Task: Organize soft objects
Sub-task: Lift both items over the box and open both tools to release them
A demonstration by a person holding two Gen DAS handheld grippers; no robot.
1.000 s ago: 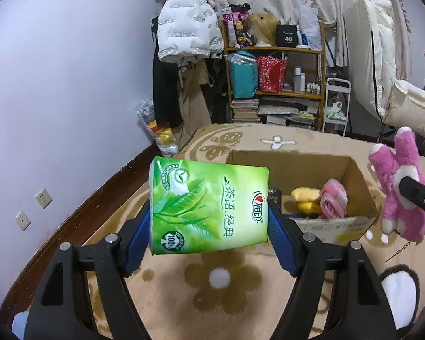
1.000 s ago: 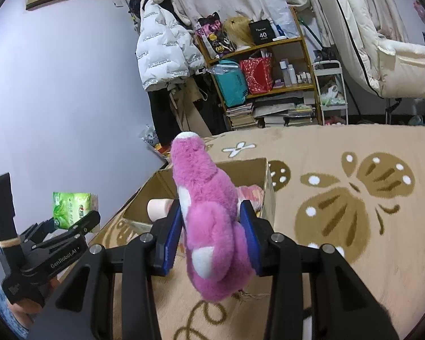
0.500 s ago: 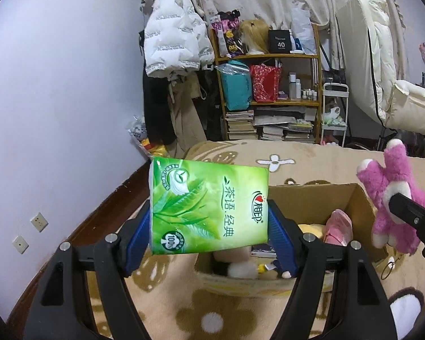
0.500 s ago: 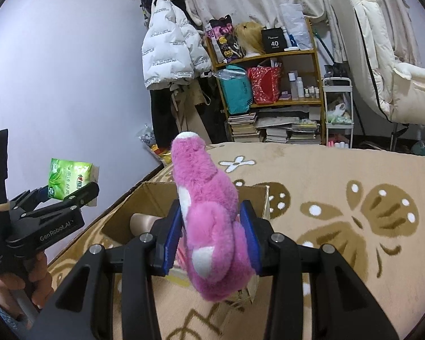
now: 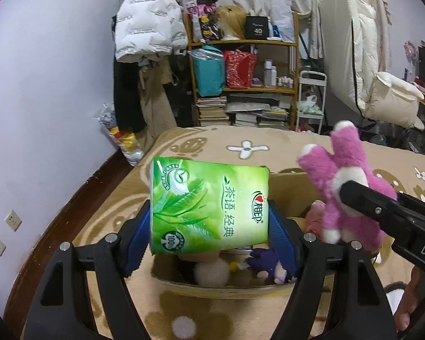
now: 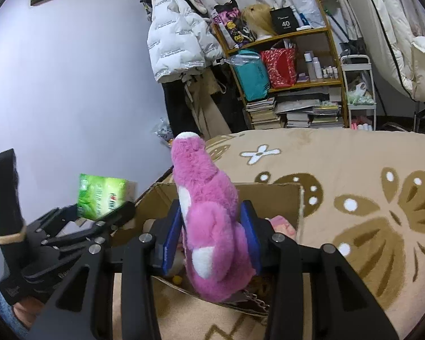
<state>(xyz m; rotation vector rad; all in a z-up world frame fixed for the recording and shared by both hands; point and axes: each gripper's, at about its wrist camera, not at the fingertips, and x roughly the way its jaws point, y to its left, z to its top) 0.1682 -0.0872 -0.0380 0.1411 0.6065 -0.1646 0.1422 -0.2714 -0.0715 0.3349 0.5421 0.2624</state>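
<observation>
My left gripper (image 5: 209, 226) pinches the green tissue pack (image 5: 209, 206) at frame centre, above the cardboard box (image 5: 226, 286); my right gripper (image 6: 212, 238) squeezes the pink plush toy (image 6: 209, 226), seemingly over the box too.

A lived-in bedroom at home. A wooden shelf unit (image 5: 242, 65) against the far wall holds bags, bottles and stacked books. Left of the shelf hangs a white puffer jacket (image 5: 148, 25). In front of the shelf spreads a beige flowered blanket (image 6: 340, 170), probably covering a bed.
</observation>
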